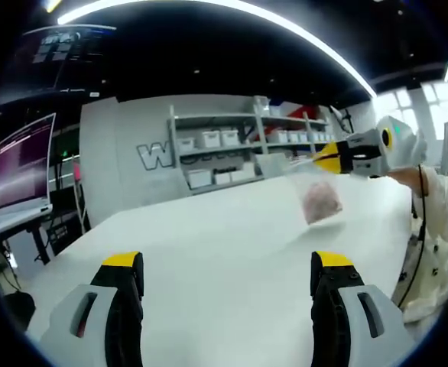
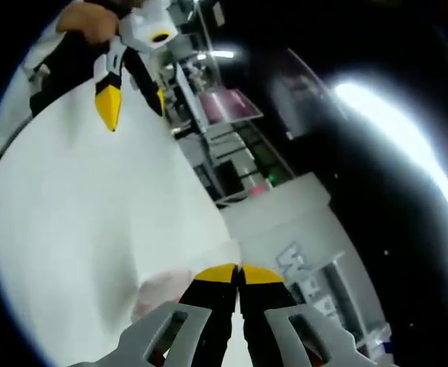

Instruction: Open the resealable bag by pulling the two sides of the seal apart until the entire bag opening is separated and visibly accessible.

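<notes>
- Clear plastic makes up the resealable bag (image 1: 319, 195), which hangs in the air above the far right part of the white worktop (image 1: 209, 252) with a pinkish lump inside it.
- In the left gripper view, the right gripper (image 1: 325, 159) reaches in from the right and its yellow-tipped fingers pinch the bag's top edge; a person's hand (image 1: 404, 174) and pale sleeve (image 1: 438, 229) are behind it.
- In the right gripper view, the right gripper (image 2: 238, 274) has its yellow fingertips (image 2: 216, 273) pressed together, closed on the bag (image 2: 163, 294), whose pink contents show just to their left.
- The left gripper (image 1: 228, 267) sits low over the near worktop with its fingers spread wide and nothing between them.
- From the right gripper view the left gripper (image 2: 132, 95) shows at the far side of the worktop (image 2: 79, 222), its fingers apart and empty, well clear of the bag.
- Far behind the worktop stand white shelves (image 1: 232, 149) with storage bins against a grey wall with large lettering.
- A monitor (image 1: 23, 162) with a purple screen stands at the left on a side stand.
</notes>
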The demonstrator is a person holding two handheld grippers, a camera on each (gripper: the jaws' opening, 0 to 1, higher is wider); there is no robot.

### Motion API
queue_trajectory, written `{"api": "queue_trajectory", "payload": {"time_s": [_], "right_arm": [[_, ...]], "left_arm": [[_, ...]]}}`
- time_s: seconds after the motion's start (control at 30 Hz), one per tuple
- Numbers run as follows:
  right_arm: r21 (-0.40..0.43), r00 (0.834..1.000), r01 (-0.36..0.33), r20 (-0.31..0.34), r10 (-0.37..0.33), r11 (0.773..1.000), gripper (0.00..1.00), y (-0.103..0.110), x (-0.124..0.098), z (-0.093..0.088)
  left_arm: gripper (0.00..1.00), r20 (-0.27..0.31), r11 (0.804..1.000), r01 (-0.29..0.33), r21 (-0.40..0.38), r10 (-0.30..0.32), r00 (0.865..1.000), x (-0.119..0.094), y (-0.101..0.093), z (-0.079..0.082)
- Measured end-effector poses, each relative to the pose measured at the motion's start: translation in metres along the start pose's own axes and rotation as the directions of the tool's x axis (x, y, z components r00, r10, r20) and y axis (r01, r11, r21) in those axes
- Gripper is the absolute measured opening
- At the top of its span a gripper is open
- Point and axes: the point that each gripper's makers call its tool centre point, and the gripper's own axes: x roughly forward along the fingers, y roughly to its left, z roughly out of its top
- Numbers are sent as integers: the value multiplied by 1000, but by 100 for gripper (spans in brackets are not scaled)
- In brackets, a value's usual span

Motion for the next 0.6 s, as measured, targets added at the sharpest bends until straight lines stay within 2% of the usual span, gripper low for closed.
{"api": "queue_trajectory", "payload": {"time_s": [0.6], "right_arm": [[30,999,-34,34,33,999,0,19,-8,18]], "left_arm": [[90,2,1000,1,-1,-1,1000,-1,2,0]]}}
